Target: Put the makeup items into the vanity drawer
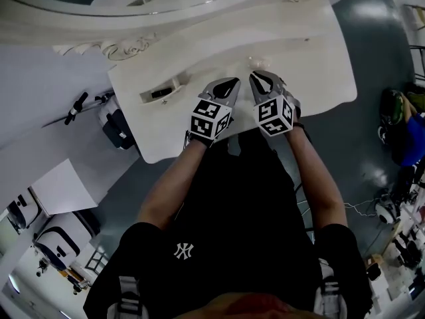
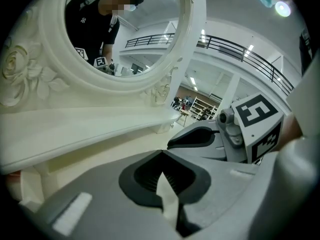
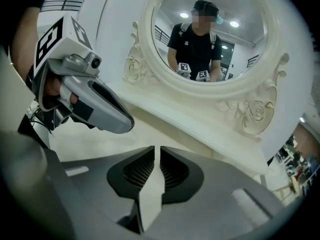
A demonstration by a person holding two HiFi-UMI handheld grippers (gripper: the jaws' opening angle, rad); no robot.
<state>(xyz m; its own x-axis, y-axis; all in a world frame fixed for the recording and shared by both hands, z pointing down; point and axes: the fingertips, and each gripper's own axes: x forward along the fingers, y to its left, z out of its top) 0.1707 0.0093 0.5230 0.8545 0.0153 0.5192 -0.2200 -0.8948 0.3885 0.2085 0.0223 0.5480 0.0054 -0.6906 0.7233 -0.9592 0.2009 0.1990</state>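
Note:
My left gripper (image 1: 232,83) and right gripper (image 1: 255,78) hover side by side over the front middle of the white vanity top (image 1: 312,45), tips nearly touching. In the left gripper view the jaws of the left gripper (image 2: 161,157) meet with nothing between them, and the right gripper (image 2: 210,136) sits close at the right. In the right gripper view the right gripper (image 3: 157,152) is shut and empty, with the left gripper (image 3: 95,104) beside it. A small pale object (image 1: 258,62) lies just beyond the tips. A small open box (image 1: 159,92) holding something dark sits at the table's left.
The carved oval mirror (image 3: 210,34) stands along the vanity's back and reflects the person. A raised shelf (image 2: 90,129) runs under it. On the floor are dark bags (image 1: 119,128) at the left and a person in blue (image 1: 413,121) at the right.

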